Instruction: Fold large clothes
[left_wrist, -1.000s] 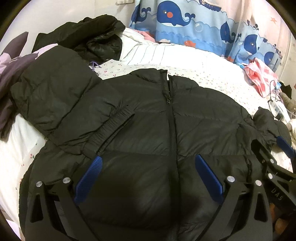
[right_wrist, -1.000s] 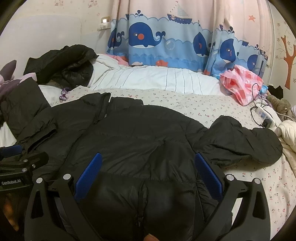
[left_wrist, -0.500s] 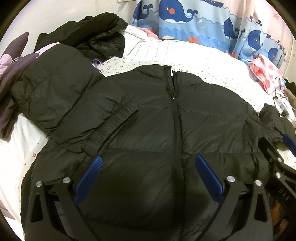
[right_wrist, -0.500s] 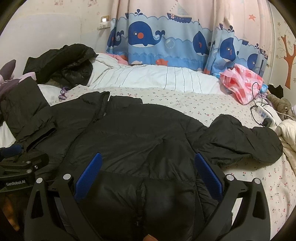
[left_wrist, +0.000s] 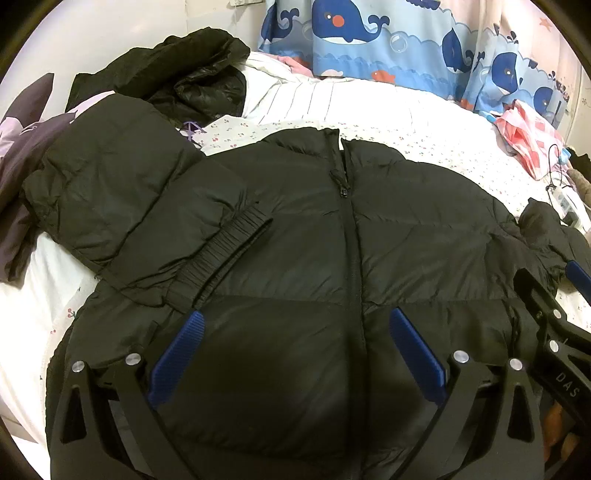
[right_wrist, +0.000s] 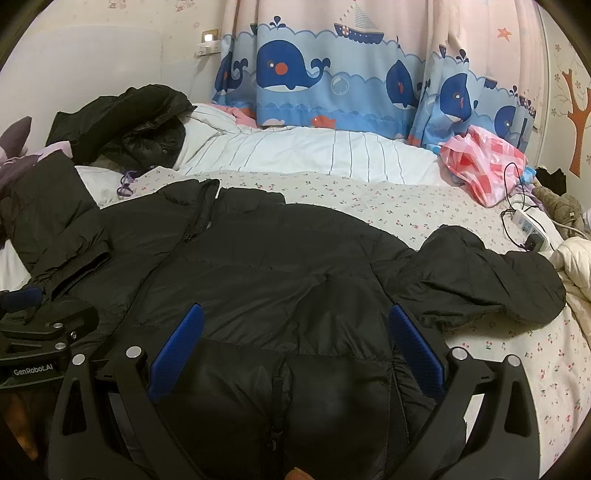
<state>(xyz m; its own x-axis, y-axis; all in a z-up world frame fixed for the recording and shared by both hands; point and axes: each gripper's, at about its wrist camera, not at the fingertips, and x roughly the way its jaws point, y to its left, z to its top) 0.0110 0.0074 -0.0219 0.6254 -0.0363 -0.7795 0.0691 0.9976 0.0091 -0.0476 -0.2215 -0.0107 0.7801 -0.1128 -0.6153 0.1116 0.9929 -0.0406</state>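
A black puffer jacket (left_wrist: 332, 240) lies front up and zipped on the bed; it also shows in the right wrist view (right_wrist: 266, 266). Its left sleeve (left_wrist: 122, 206) is folded across the chest, ribbed cuff (left_wrist: 225, 251) on the body. Its right sleeve (right_wrist: 476, 280) lies out to the right. My left gripper (left_wrist: 295, 354) is open above the jacket's lower left half, holding nothing. My right gripper (right_wrist: 291, 347) is open above the hem near the zipper, holding nothing. Each gripper shows at the edge of the other's view.
Another black jacket (right_wrist: 125, 125) is heaped at the back left on a white striped duvet (right_wrist: 314, 151). A pink checked bag (right_wrist: 484, 162), a power strip (right_wrist: 528, 225) with cables and a cream garment (right_wrist: 576, 266) lie at the right. Whale curtains (right_wrist: 332, 74) hang behind.
The left gripper has moved slightly back and right, so the jacket sits more centred in its view. The right view has barely changed. Both grippers stay open.
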